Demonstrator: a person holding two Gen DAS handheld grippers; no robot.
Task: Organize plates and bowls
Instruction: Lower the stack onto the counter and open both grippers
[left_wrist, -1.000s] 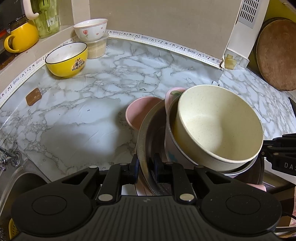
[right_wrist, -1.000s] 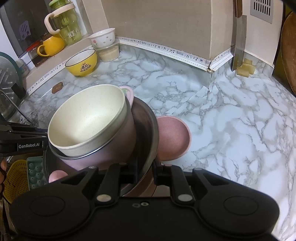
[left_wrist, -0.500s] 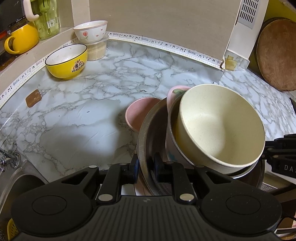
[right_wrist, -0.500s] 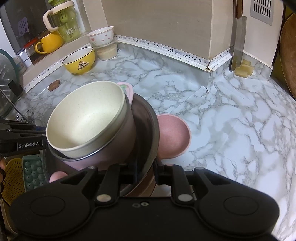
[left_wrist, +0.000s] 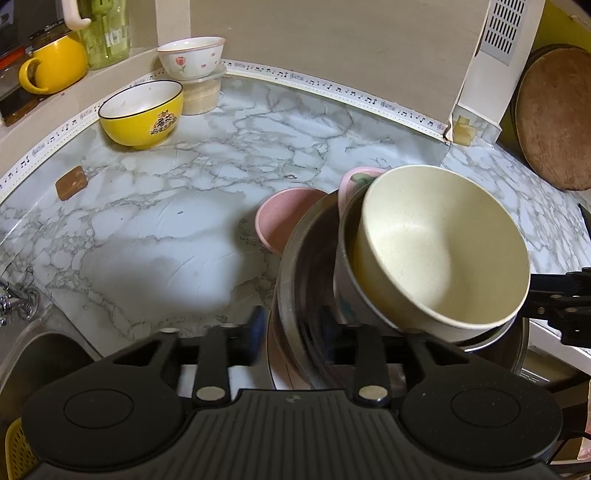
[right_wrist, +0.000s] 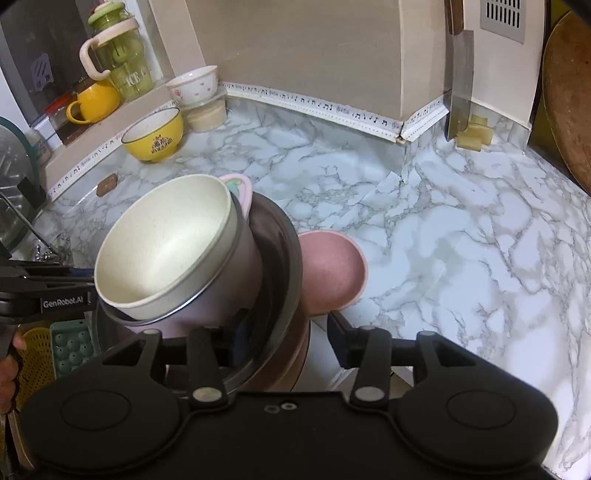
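Both the left gripper (left_wrist: 291, 332) and the right gripper (right_wrist: 282, 338) are opening, spread off the round steel pan's rim (left_wrist: 284, 266), apparently releasing the cream bowl (left_wrist: 443, 251) stack onto the marble tabletop (left_wrist: 166, 229).

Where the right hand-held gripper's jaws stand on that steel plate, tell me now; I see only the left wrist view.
Observer: The right hand-held gripper straddles the steel plate at its rim. Its jaws are opening, and the outer finger stands clear of the metal.
Operator: Report anything sharp on that side.
Observer: A cleaver is upright against the back wall, blade down, well apart from the dishes.
Operator: Name what lies past the stack's far side.
Observer: A teal ice tray shows below the cream bowl, beside a yellow colander.
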